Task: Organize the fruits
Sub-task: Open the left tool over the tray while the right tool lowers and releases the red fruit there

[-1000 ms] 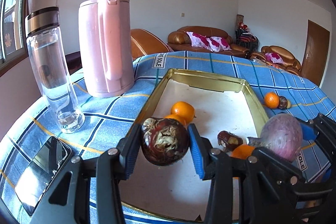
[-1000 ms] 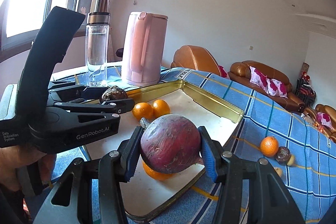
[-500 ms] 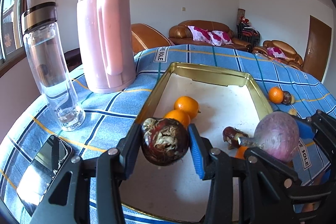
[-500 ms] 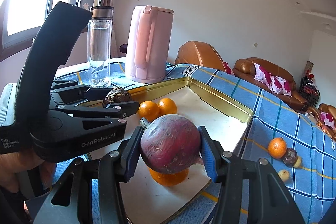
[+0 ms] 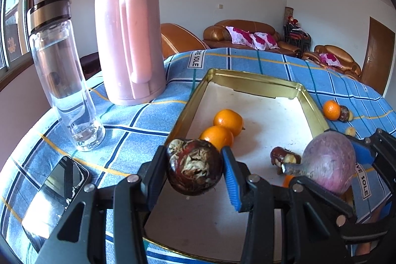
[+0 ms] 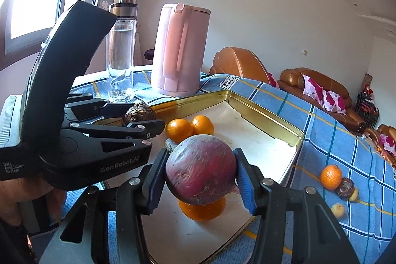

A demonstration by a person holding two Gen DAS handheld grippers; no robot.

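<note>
The left gripper (image 5: 194, 173) pinches a dark brown fruit (image 5: 193, 166) over the gold tray (image 5: 252, 79). At 3 o'clock from it, the right gripper (image 6: 201, 173) pinches a big purple fruit (image 6: 201, 168). Two oranges (image 5: 224, 128) lie in the tray.

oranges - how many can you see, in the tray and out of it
4. Two side by side in the gold tray, orange and orange; one under the purple fruit; one on the tablecloth. Others may be hidden.
</note>
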